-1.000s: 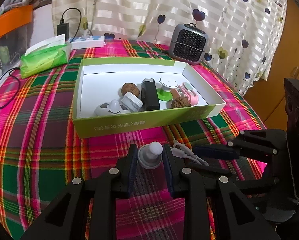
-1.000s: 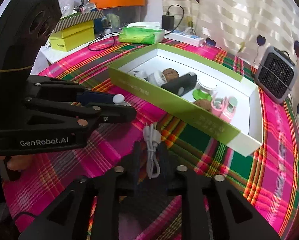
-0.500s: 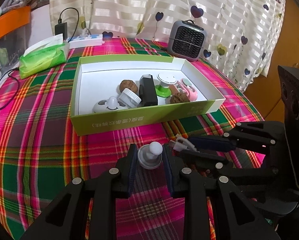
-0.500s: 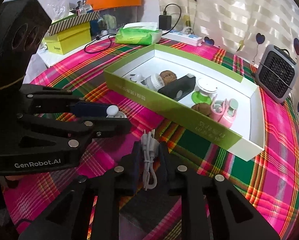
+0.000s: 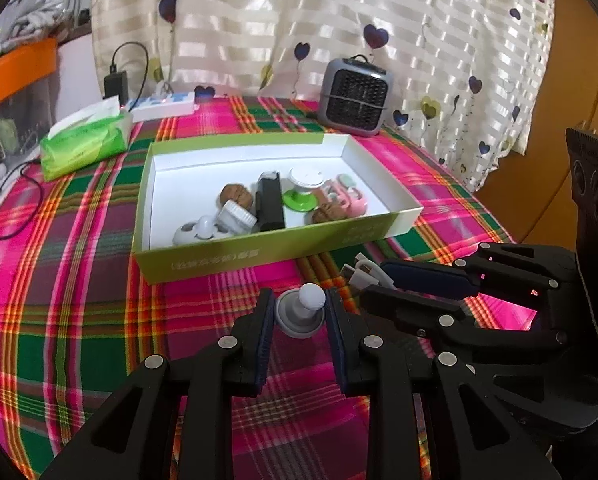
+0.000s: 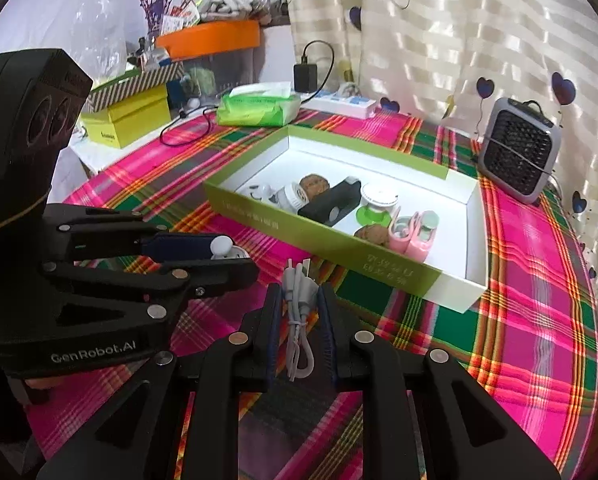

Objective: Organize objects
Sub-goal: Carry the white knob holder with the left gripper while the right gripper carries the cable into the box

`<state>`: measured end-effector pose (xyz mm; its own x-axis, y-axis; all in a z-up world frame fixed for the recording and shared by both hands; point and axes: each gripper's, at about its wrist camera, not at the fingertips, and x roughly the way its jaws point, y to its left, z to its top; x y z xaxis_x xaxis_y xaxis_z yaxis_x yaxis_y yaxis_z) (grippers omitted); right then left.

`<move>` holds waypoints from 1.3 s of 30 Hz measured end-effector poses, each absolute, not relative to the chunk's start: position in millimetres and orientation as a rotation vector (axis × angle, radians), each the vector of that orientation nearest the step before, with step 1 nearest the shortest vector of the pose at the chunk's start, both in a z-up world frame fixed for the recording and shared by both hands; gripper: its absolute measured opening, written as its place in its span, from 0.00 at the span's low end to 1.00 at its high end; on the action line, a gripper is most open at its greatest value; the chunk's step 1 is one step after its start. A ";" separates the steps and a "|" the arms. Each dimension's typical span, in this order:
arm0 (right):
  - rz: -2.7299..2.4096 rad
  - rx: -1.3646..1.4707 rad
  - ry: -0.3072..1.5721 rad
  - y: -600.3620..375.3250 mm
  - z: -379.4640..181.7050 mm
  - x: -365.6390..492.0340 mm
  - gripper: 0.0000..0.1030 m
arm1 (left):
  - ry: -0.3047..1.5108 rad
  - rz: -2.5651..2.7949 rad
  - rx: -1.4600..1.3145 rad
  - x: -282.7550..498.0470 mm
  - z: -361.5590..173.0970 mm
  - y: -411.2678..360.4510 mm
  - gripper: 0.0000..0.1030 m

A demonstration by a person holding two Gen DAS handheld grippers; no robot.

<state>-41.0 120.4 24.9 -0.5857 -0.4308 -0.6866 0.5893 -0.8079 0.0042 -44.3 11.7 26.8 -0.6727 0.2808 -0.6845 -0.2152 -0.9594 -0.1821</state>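
Left gripper (image 5: 300,314) clamped on grey suction knob (image 5: 300,312): light, rigid, gripped at base. Right gripper (image 6: 301,312) clamped mid-bundle on white USB cable (image 6: 298,320): limp, light. Both just short of green box (image 6: 331,248), above plaid cloth.

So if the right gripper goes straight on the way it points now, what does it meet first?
Probably the near green wall of the box, just beyond the right gripper, which is shut on the white cable. Depth is unclear; it may strike the tablecloth first.
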 end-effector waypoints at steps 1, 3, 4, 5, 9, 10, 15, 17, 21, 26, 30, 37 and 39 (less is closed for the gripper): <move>-2.364 0.932 0.297 121.2 26.7 -39.5 0.19 | -0.115 2.651 -1.092 -42.5 29.7 13.2 0.23; -2.378 0.916 0.285 123.9 30.2 -36.2 0.19 | -0.101 2.660 -1.075 -39.7 34.5 15.9 0.23; -2.387 0.906 0.277 125.2 32.4 -34.7 0.19 | -0.092 2.665 -1.064 -38.2 37.8 17.4 0.23; -2.394 0.899 0.272 126.6 34.3 -33.7 0.19 | -0.084 2.670 -1.055 -37.4 40.2 18.8 0.23; -2.421 0.868 0.258 130.7 42.1 -28.7 0.19 | -0.058 2.690 -1.020 -33.1 50.0 22.1 0.23; -2.427 0.860 0.255 131.3 44.0 -27.7 0.19 | -0.053 2.695 -1.009 -31.7 53.0 23.2 0.23; -2.450 0.826 0.242 135.1 53.4 -22.9 0.19 | -0.028 2.715 -0.971 -26.9 63.3 26.1 0.23; -2.456 0.816 0.242 136.0 56.0 -21.7 0.19 | -0.025 2.719 -0.962 -25.2 65.5 26.9 0.23; -2.462 0.806 0.242 136.5 58.5 -20.8 0.19 | -0.026 2.726 -0.952 -23.5 68.1 26.2 0.23; -2.463 0.803 0.241 136.4 58.4 -20.1 0.19 | -0.026 2.728 -0.953 -23.5 68.2 26.8 0.23; -2.464 0.803 0.242 136.3 58.2 -20.4 0.19 | -0.026 2.728 -0.953 -23.5 67.7 26.8 0.23; -2.465 0.805 0.249 134.7 59.6 -26.5 0.19 | -0.020 2.733 -0.959 -31.5 68.5 22.8 0.23; -2.467 0.806 0.250 134.2 60.3 -30.2 0.19 | -0.013 2.735 -0.961 -34.4 68.2 22.6 0.23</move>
